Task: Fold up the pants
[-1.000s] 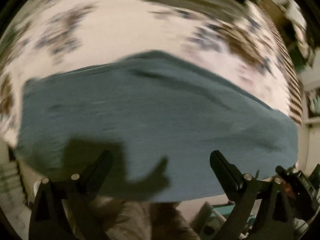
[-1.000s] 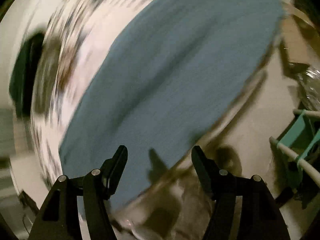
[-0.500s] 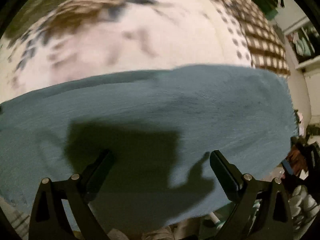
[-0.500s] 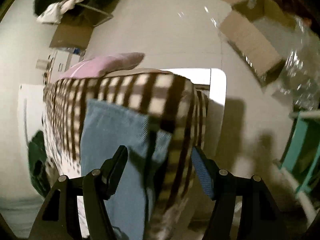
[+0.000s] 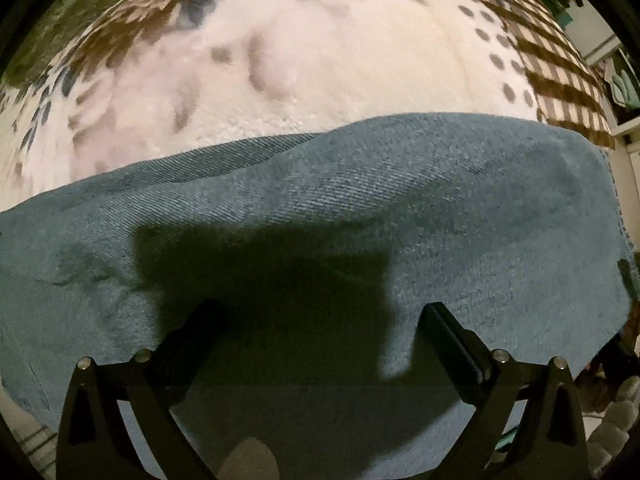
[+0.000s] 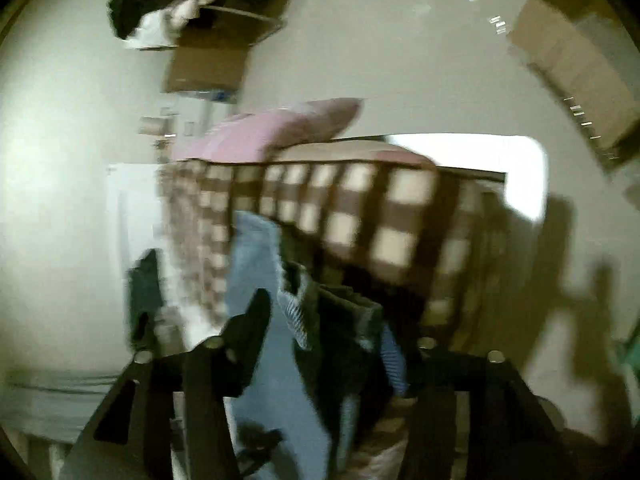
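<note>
The pants (image 5: pixel 360 208) lie flat along the near edge of the bed's patterned blanket (image 5: pixel 320 60), reaching its checked corner. The left gripper (image 5: pixel 320 316) hangs over the denim, its 2 fingers spread wide, pinching nothing. The right gripper (image 6: pixel 340 320) has just been closing; the pants' end lies between its jaws at the bed's corner, but blur hides whether they grip.
</note>
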The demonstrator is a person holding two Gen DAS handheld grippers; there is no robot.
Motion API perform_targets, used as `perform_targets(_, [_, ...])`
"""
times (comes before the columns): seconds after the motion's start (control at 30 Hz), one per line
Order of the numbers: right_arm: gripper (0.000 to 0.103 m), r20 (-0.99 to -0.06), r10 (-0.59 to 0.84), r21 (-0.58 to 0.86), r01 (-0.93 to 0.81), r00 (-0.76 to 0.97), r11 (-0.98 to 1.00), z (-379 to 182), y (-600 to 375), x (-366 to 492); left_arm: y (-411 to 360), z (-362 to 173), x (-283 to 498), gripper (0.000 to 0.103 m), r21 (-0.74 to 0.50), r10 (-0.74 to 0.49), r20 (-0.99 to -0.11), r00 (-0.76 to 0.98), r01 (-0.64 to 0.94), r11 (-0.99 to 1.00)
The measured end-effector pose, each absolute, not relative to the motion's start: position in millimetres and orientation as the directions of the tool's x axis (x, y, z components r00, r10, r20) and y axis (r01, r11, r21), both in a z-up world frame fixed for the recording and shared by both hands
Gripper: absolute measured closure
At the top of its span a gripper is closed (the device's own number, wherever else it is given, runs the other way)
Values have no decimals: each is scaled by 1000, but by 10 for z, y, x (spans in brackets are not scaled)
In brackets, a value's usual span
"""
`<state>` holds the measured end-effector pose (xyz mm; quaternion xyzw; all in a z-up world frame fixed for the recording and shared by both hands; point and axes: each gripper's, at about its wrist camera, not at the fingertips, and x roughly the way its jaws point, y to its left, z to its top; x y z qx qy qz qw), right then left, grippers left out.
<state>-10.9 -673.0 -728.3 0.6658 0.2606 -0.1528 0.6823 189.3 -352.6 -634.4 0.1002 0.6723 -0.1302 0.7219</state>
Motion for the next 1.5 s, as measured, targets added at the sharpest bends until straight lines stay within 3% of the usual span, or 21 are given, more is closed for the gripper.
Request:
perform_targets(0.13, [47,-597,180,802,577,782,153,-7335,-6709,126,-3475,-6356,1923,0,-28,-53,-996,72,308,951])
perform_targets(0.3, [43,-512,212,859,497,832,123,-7317,-6706,258,-3448,-6348,1900,0,-29,-54,-996,77,299,954])
perform_targets(0.5, [43,-589,194,806,556,784,202,-7357,-6573,426,-3285,-6297,1801,0,-30,-53,-996,72,295,955])
perform_targets(0.53, [51,-620,177,781,580,764,232,-7317,-6540,463,-3278,-6291,1805,0,-30,-53,-996,70,295,955])
perform_targets(0.57, [76,-650,160,754,604,743,257,-7288,-6523,478,-3270,-6291,1838,0,-31,-53,-996,68,295,955])
perform_targets(0.6, [83,-682,144,723,630,717,283,-7248,-6500,498,-3261,-6289,1857,0,-33,-54,-997,63,300,953])
perform_targets(0.67, [85,-713,109,686,659,692,308,-7133,-6431,520,-3273,-6257,1898,0,-37,-54,-998,45,317,948])
perform_targets(0.8, [86,-712,66,668,646,699,369,-6713,-6252,543,-3170,-6066,2000,0,37,-5,-992,125,337,941])
perform_targets(1.17, [87,-674,124,651,507,728,564,-5628,-5077,1054,-2245,-5336,2193,0,-34,-90,-969,229,237,971])
perform_targets(1.5, [88,-707,321,627,348,631,697,-5678,-3226,1549,-847,-5095,1947,0,-78,-98,-971,220,98,992])
